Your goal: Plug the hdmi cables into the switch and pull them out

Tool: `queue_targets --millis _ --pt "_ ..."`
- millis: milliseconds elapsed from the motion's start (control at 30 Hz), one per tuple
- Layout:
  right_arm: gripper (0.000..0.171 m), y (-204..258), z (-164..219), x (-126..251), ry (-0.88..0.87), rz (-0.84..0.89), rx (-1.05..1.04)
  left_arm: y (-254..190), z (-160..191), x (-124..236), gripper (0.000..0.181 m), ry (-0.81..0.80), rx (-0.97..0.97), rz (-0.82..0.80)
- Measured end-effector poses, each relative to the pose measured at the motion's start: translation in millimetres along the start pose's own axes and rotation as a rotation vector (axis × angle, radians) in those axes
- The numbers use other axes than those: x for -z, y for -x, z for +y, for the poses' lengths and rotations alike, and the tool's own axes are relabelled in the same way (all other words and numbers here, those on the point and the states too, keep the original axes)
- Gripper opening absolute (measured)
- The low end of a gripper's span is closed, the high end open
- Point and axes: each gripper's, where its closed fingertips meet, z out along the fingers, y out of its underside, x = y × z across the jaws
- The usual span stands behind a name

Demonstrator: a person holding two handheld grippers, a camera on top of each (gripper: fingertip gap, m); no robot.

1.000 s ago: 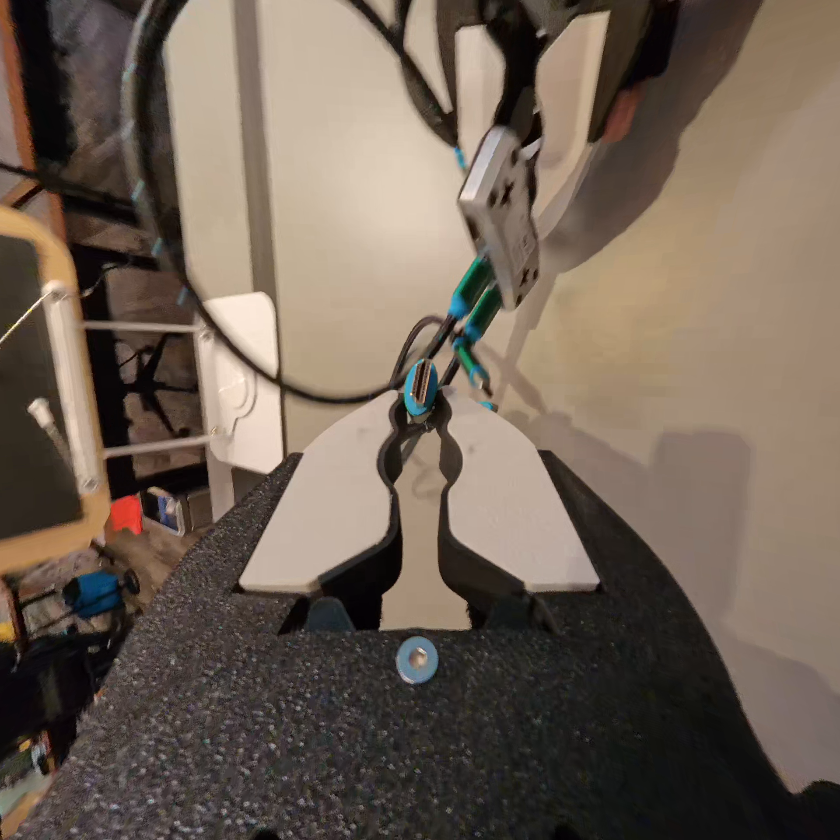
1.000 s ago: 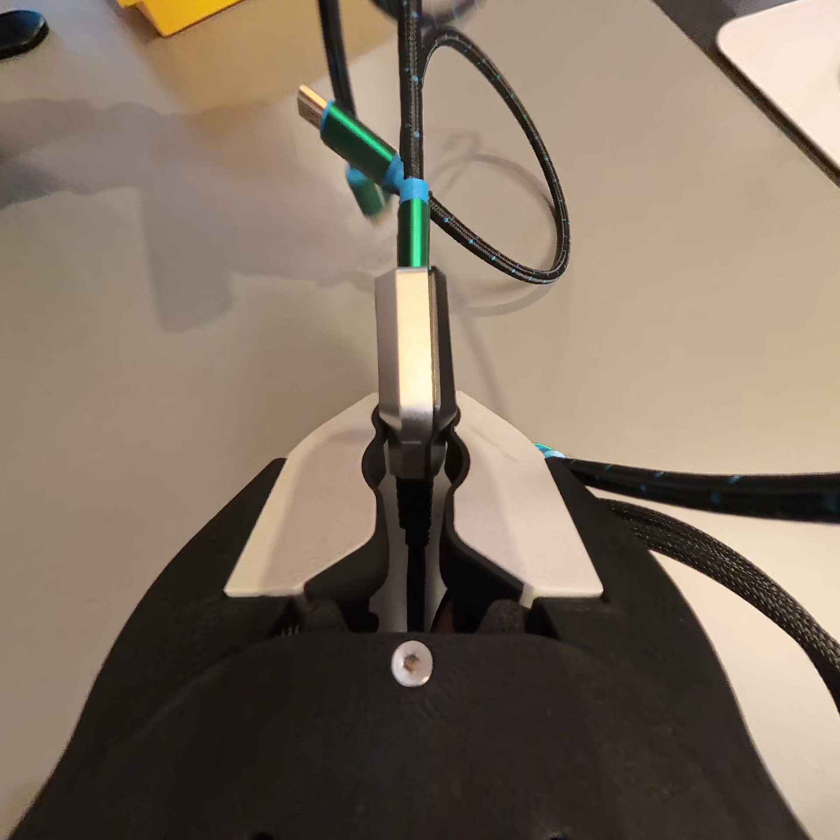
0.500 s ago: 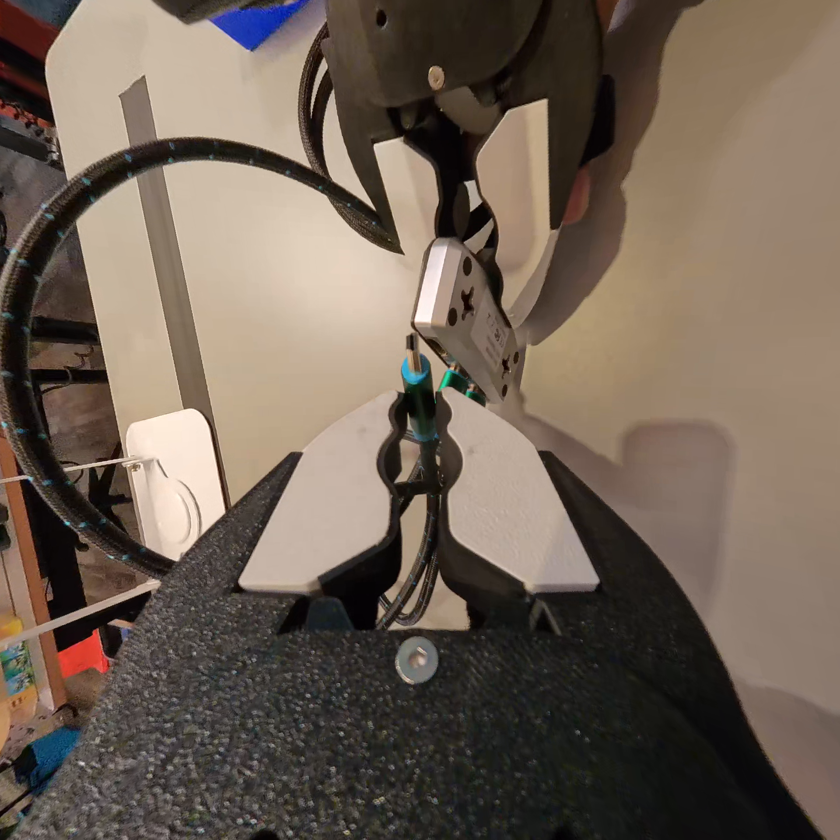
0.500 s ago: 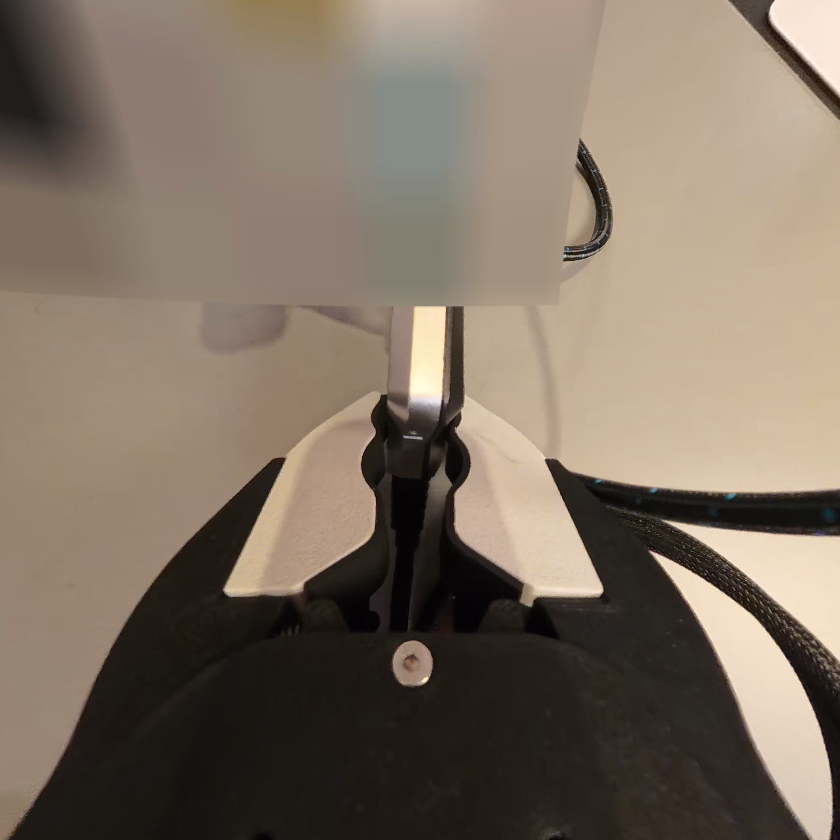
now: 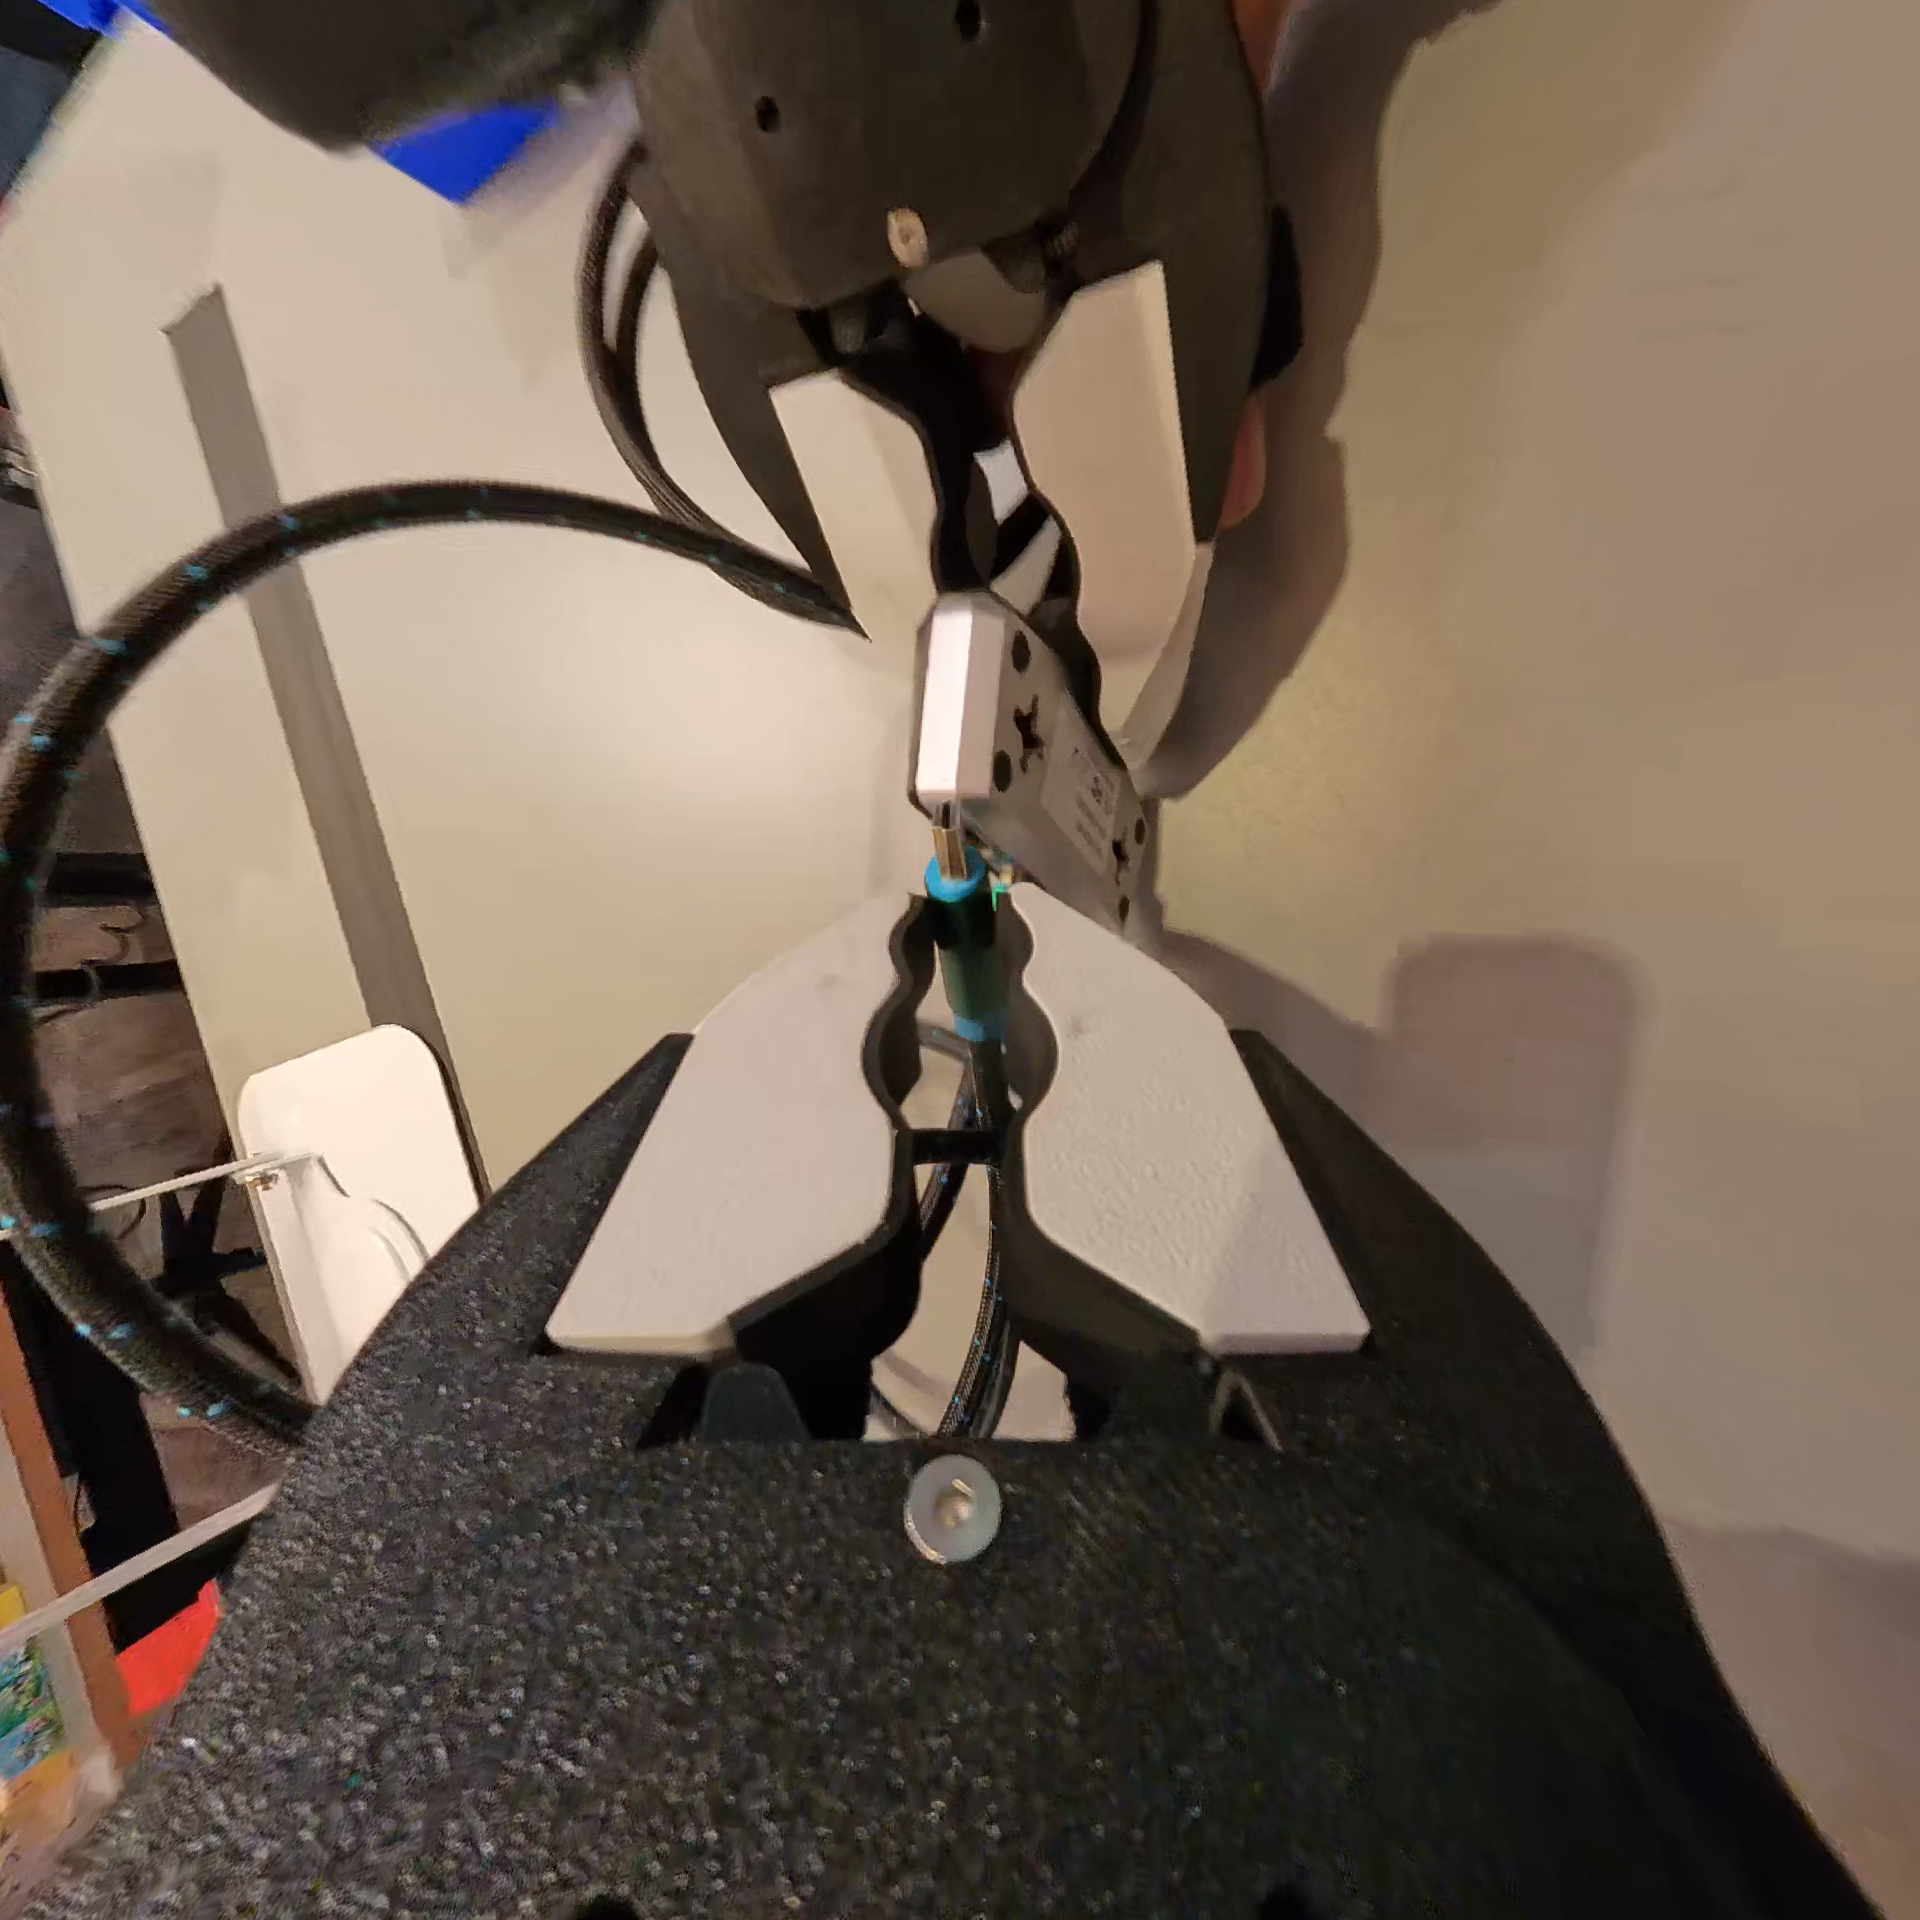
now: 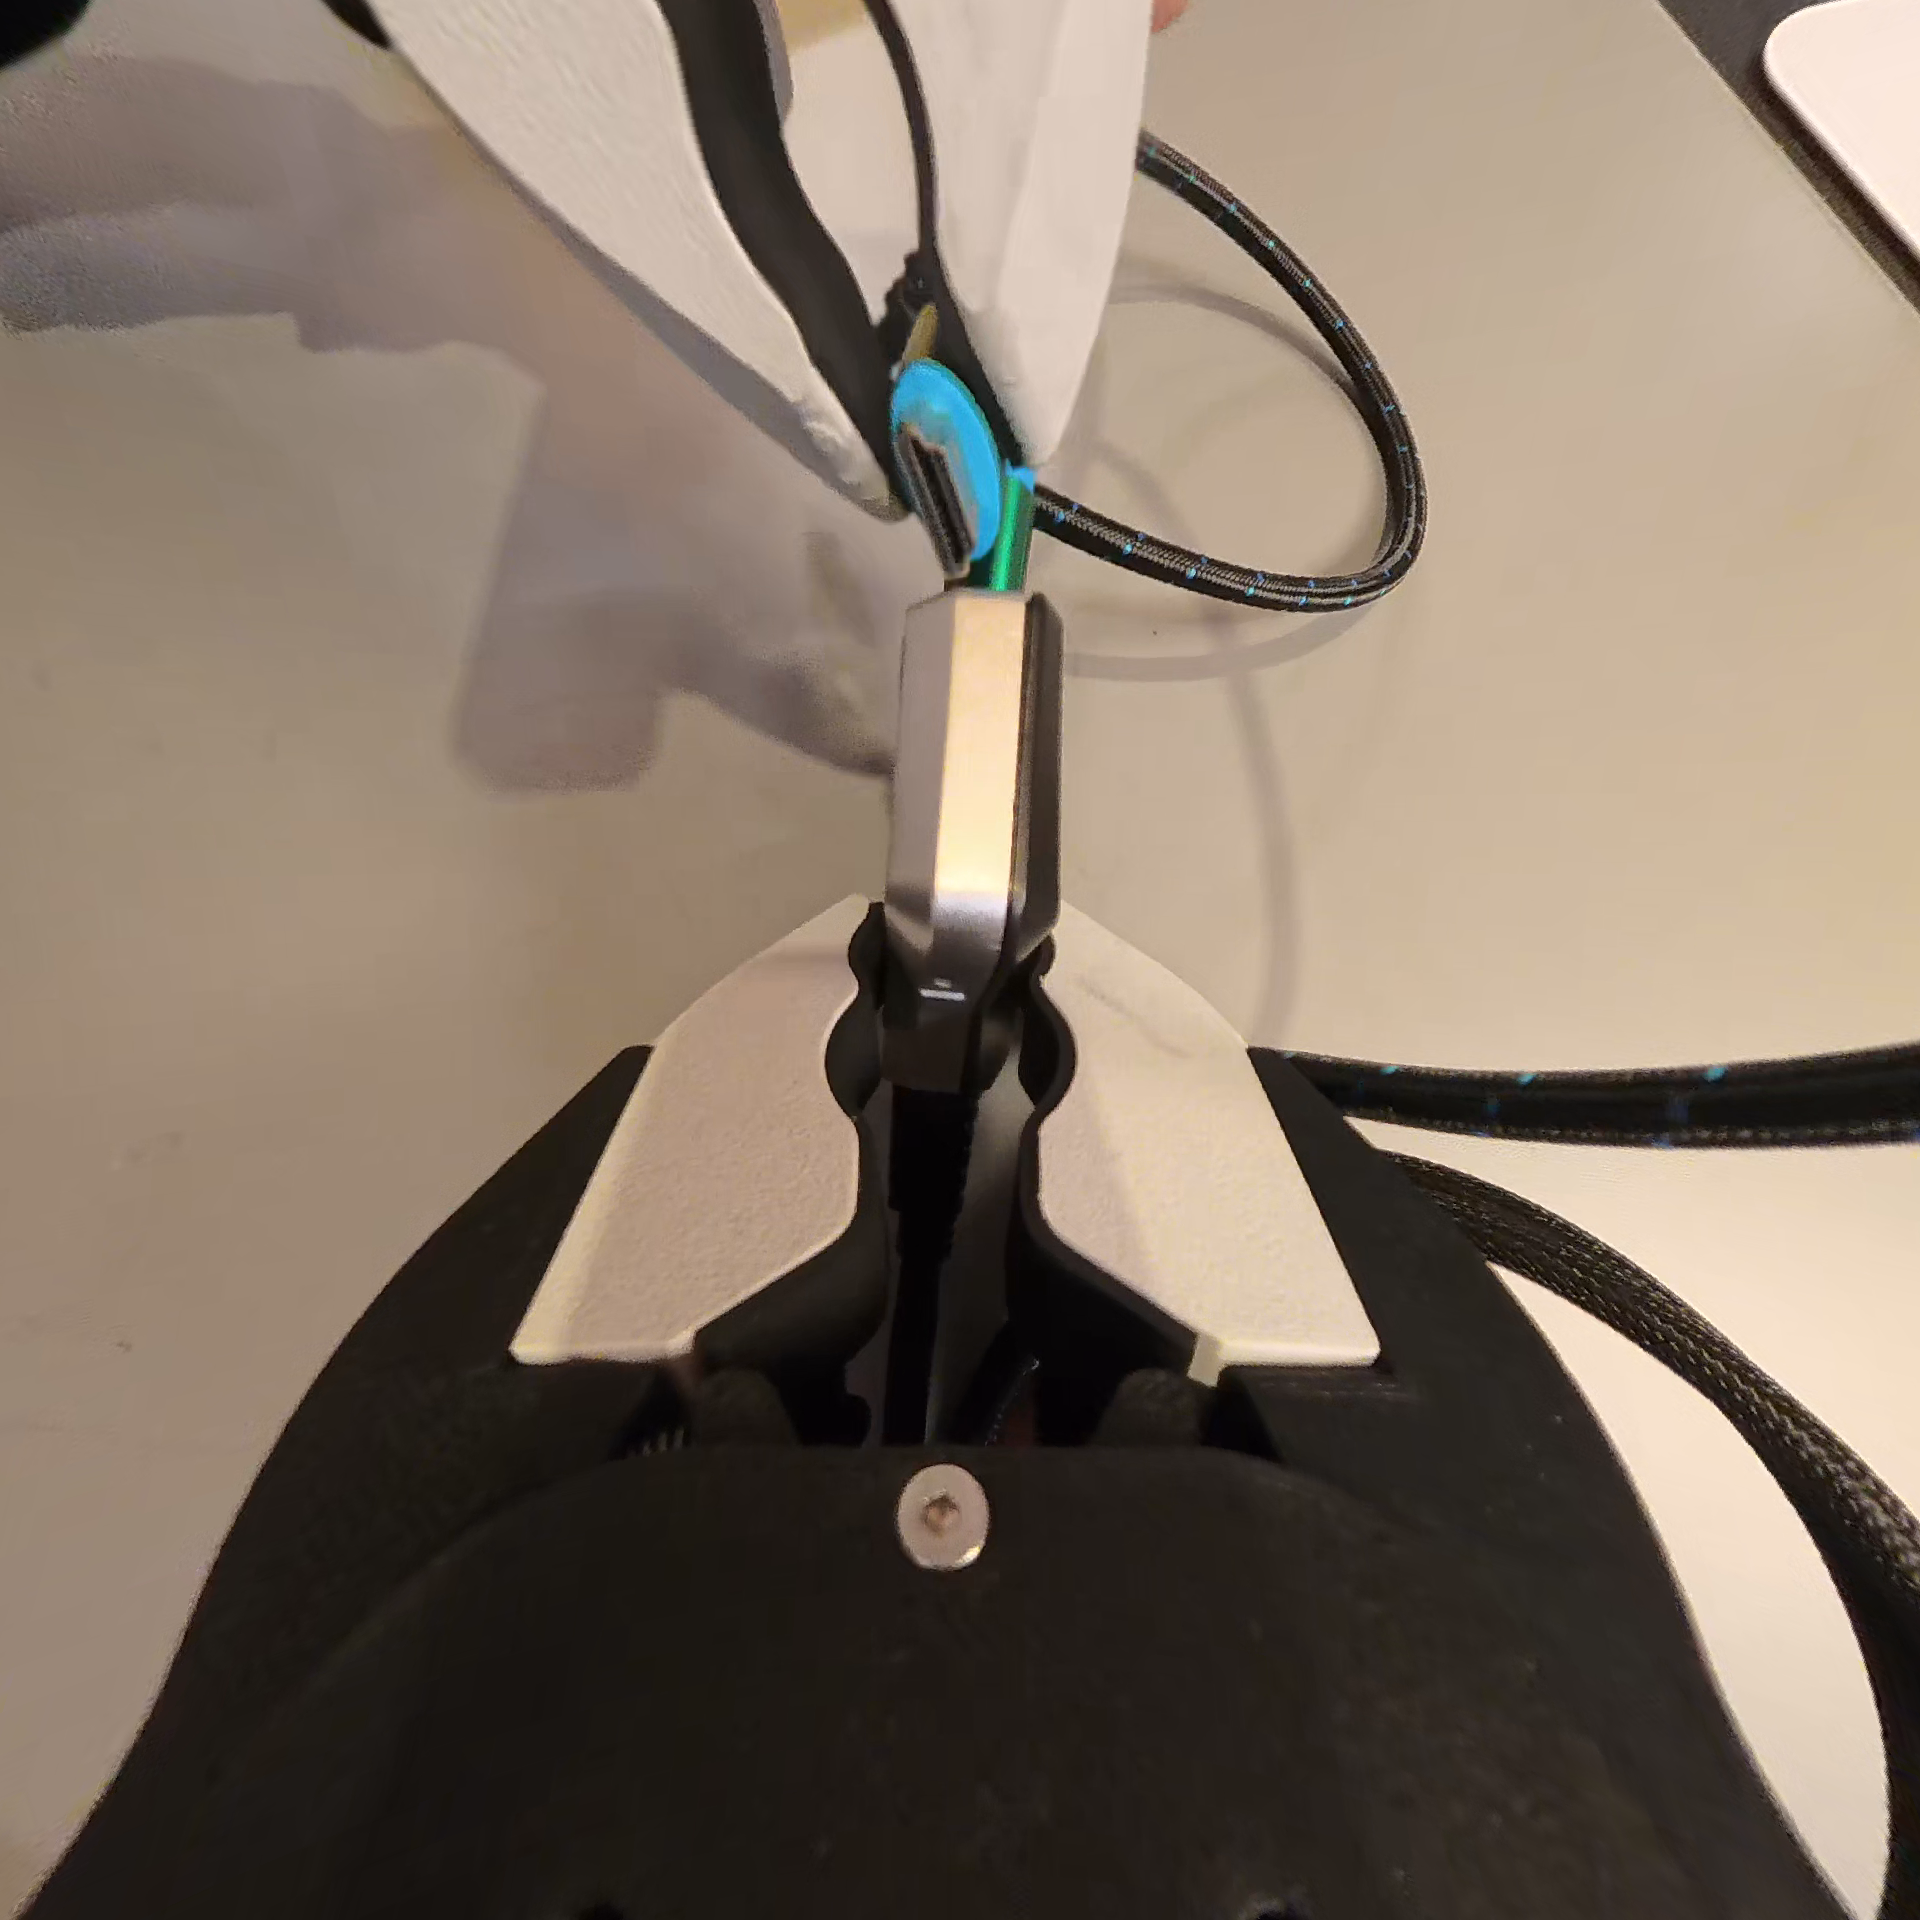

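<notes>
My right gripper (image 6: 961,925) is shut on the near end of a silver HDMI switch (image 6: 971,769), with a black cable running back between its jaws. A green plug (image 6: 1010,540) sits in the switch's far end. My left gripper (image 5: 961,899) is shut on a green HDMI plug with blue collars (image 5: 966,945). The plug's metal tip touches the lower edge of the switch (image 5: 961,707), which hangs from the right gripper's white fingers (image 5: 1117,416). In the right wrist view the held plug (image 6: 935,426) points at the switch's far end from between the left gripper's fingers (image 6: 644,208).
Black braided cables with blue flecks loop over the beige table (image 6: 312,935) on the right (image 6: 1371,447) and arc at the left (image 5: 208,561). A white stand (image 5: 343,1143) is at the table's left edge. A white flat object (image 6: 1860,135) lies at the far right corner.
My left gripper turned the plug to point at the switch and moved it closer until its tip touches. The switch in my right gripper came nearer and swung end-on.
</notes>
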Motion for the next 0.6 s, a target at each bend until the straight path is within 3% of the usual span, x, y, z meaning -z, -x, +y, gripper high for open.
queue_targets --millis 33,100,400,600 --pt "0.023 0 0 0 0.001 0.001 0.002 -1 8 -1 0.011 0.065 -0.020 0.020" --pt "0.023 0 0 0 0.000 0.004 0.001 -1 24 -2 0.011 0.203 -0.067 0.049" --pt "0.024 0 2 1 0.008 0.005 0.025 -9 9 -7 0.011 0.244 -0.034 0.293" --pt "0.024 0 2 2 0.009 0.006 0.032 -8 8 -8 0.011 0.265 0.033 0.349"
